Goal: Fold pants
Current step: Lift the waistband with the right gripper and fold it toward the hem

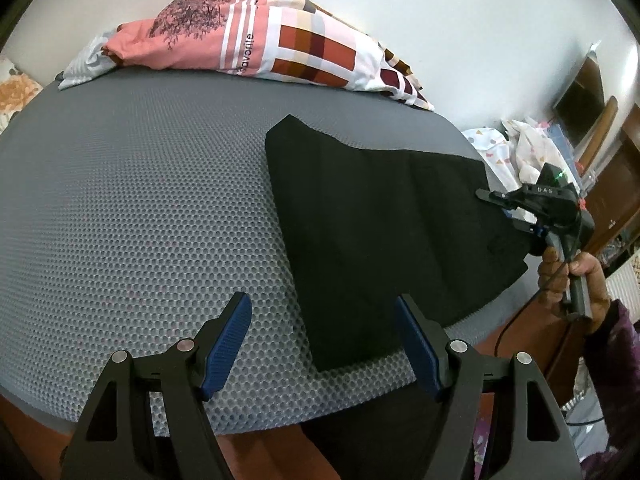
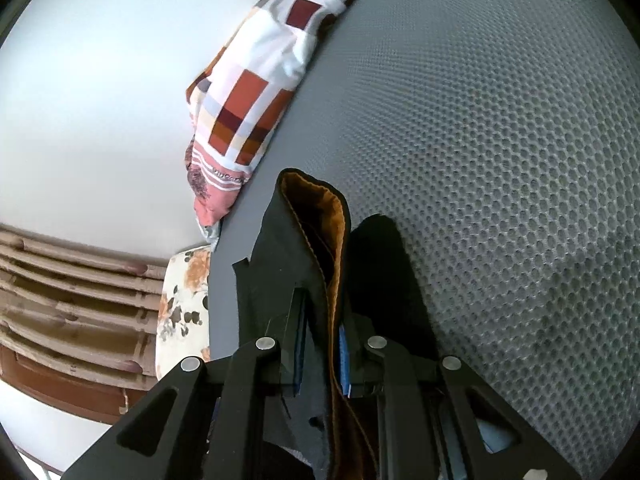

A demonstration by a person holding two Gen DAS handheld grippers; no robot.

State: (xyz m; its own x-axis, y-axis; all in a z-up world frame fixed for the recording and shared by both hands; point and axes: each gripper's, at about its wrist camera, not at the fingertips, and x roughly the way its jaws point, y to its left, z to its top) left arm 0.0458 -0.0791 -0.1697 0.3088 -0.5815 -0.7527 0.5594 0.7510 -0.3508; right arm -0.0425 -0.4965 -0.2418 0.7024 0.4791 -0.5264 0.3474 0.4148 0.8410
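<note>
Black pants (image 1: 380,220) flat on grey bed (image 1: 140,200), right side. Right hand-held gripper (image 2: 322,354) clamped on waistband edge, lifted. Left hand-held gripper (image 1: 324,344) spread wide, holding nothing, near hem. Risk: one-sided pull skews fold, thin grip slips.

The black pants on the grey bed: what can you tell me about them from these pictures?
The black pants are of plain, matte dark cloth and lie folded flat on the grey honeycomb-textured mattress, toward its right side. One end is lifted slightly by the right gripper, which is shut on an edge of the cloth. In the right wrist view, that edge stands up and shows an orange-brown inner lining. The left gripper hangs open above the near corner, apart from the cloth.
</note>
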